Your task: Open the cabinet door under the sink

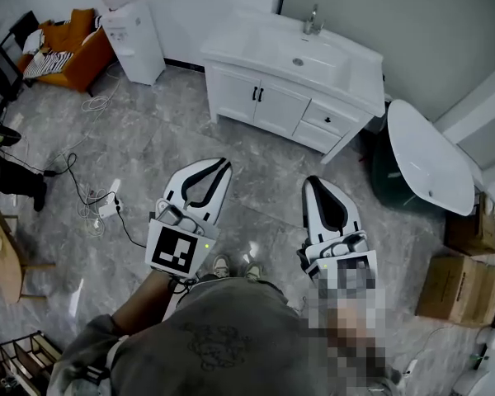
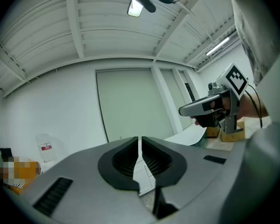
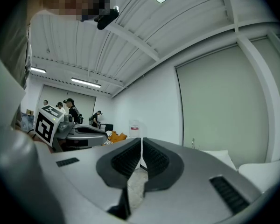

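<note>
Left gripper [image 1: 224, 164] and right gripper [image 1: 314, 181] jaws are pressed together, empty. Their dark ribbed pads [image 2: 155, 160] mostly hide the flat white cabinet door [image 1: 235, 91] far ahead.

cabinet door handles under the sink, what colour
Black handles on white doors; head view shows them best.

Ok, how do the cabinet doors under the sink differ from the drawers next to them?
The cabinet doors are tall panels side by side below the basin; the drawers are short, wide and stacked beside them. The doors' dark handles stand upright at the middle seam; the top drawer's handle lies level. All are white and shut.
</note>
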